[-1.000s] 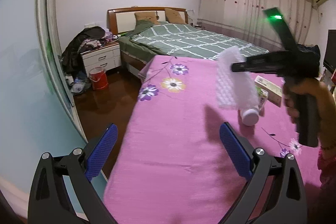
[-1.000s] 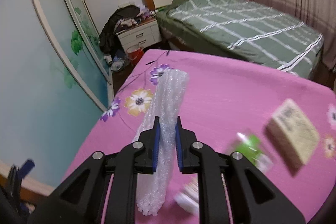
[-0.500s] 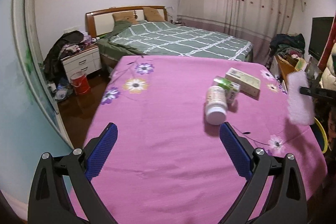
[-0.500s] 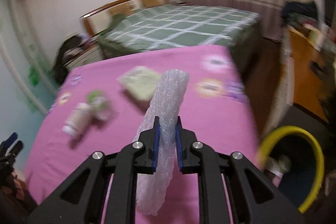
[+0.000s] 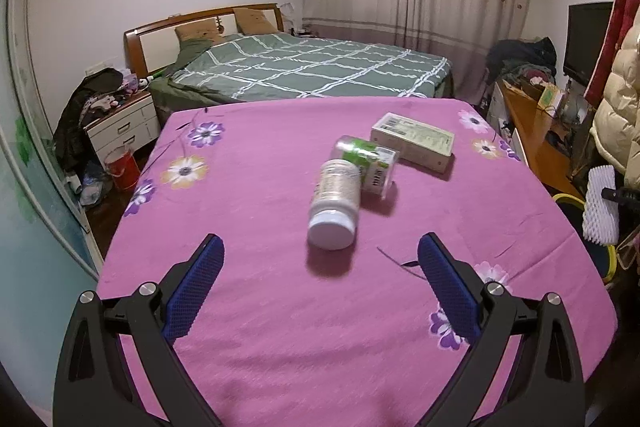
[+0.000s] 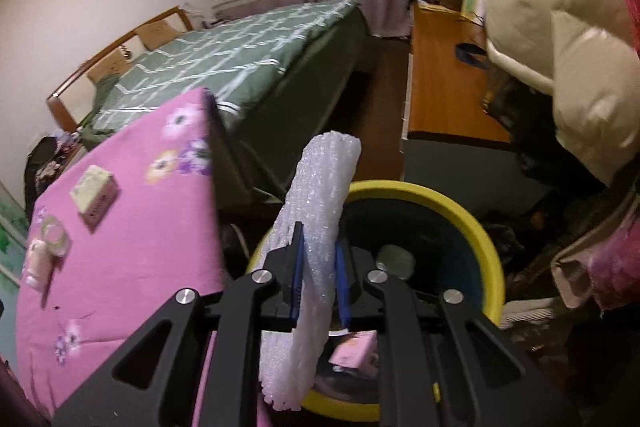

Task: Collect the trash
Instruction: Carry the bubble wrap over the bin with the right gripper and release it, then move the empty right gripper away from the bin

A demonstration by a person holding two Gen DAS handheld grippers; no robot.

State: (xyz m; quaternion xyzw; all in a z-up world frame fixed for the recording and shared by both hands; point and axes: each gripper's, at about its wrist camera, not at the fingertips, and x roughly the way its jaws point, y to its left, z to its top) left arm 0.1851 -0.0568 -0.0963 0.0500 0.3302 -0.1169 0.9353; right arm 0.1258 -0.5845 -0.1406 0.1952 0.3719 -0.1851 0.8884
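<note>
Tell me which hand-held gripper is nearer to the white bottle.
Left. The left hand-held gripper hovers just before the white bottle; the right hand-held gripper is over the bin.

Each gripper has black angular arms, silver screws and blue textured pads.

1. You hold a white foam sheet, pebbled and faintly translucent.
2. Your gripper pads show blue textured rubber on matt black plastic arms.
3. The pink cover is soft matt cloth.
4. The white bottle looks like smooth plastic; the box like printed cardboard.
5. The yellow-rimmed bin is glossy plastic.
</note>
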